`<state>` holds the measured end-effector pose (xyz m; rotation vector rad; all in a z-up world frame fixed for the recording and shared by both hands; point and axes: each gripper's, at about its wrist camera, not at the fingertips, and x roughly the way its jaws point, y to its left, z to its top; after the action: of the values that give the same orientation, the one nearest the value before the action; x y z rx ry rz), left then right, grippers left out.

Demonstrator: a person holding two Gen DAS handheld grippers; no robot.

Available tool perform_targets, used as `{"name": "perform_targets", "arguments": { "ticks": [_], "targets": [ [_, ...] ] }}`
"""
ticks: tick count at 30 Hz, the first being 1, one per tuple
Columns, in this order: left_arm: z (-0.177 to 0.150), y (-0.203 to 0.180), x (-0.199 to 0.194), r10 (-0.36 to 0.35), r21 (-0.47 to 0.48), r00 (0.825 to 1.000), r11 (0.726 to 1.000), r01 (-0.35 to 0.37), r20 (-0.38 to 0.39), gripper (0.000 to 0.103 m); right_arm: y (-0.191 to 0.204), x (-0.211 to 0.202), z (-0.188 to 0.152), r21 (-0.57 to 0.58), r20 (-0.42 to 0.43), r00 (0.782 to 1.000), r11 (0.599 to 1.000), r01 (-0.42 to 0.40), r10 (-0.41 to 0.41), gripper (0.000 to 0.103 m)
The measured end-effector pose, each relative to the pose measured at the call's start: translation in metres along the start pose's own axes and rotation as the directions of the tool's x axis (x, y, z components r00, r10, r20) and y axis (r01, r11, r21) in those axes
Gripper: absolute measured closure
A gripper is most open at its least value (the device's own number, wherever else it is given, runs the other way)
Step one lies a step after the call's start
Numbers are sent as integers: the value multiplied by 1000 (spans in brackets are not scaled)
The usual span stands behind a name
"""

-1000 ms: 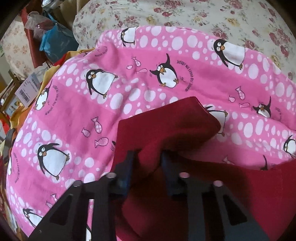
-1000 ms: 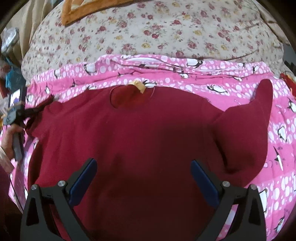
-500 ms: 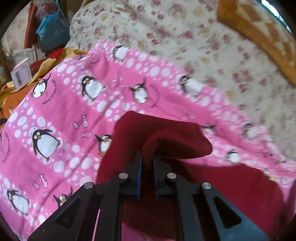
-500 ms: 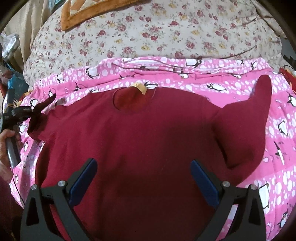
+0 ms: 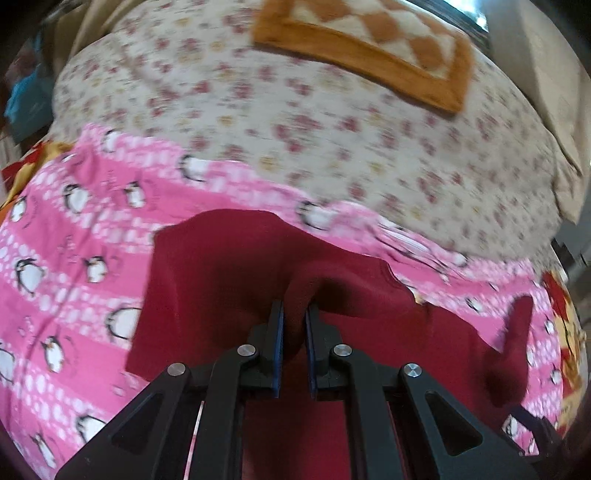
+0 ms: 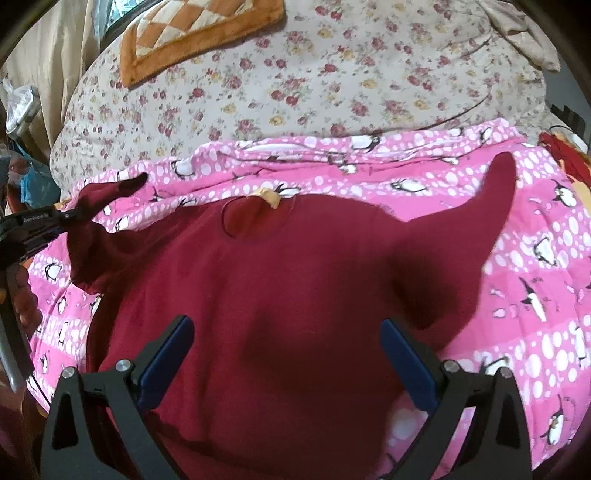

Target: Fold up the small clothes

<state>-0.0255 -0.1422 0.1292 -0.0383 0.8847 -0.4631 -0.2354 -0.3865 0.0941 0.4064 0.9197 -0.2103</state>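
A dark red long-sleeved shirt (image 6: pixel 288 295) lies face up on a pink penguin blanket (image 6: pixel 535 266), collar with a tan label (image 6: pixel 269 195) at the far side. My left gripper (image 5: pixel 294 325) is shut on the shirt's left sleeve (image 5: pixel 221 280) and holds it lifted; it also shows at the left edge of the right wrist view (image 6: pixel 74 216). My right gripper (image 6: pixel 286 354) is open and empty, hovering above the shirt's lower body. The right sleeve (image 6: pixel 480 236) lies spread out toward the far right.
The blanket lies on a floral bedspread (image 6: pixel 332 74). An orange checked cushion (image 6: pixel 192 33) sits at the far left of the bed. Bags and clutter (image 6: pixel 26 177) stand off the bed's left side. A red and yellow cloth (image 6: pixel 561 151) lies at the right edge.
My left gripper closed on the left sleeve, lifted it and swung toward the shirt's middle. My right gripper stayed open above the shirt, moving slightly closer.
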Motion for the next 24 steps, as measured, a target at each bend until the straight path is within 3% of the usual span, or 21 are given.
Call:
{"name": "perform_targets", "arguments": {
  "ticks": [10,14,18,22,24],
  "targets": [
    [-37,-95,15,-141,56,987,988,146,-78,103,-49,-18,2,92,16,999,995,39,-41,1],
    [-55,-124,30,-157,81,980,983,167,-119,103,-60,-19,0,101,15,999,994,49,-50,1],
    [-73,-134,53,-140,89,974,984,157,-178,103,-65,-14,-4,94,-11,998,994,61,-60,1],
    [-85,-123,65,-164,14,959,985,172,-232,103,-67,-4,-9,81,-54,997,995,63,-59,1],
    [-84,-116,60,-204,-7,953,978,208,-222,93,-67,0,-11,82,-66,996,995,61,-55,1]
  ]
}}
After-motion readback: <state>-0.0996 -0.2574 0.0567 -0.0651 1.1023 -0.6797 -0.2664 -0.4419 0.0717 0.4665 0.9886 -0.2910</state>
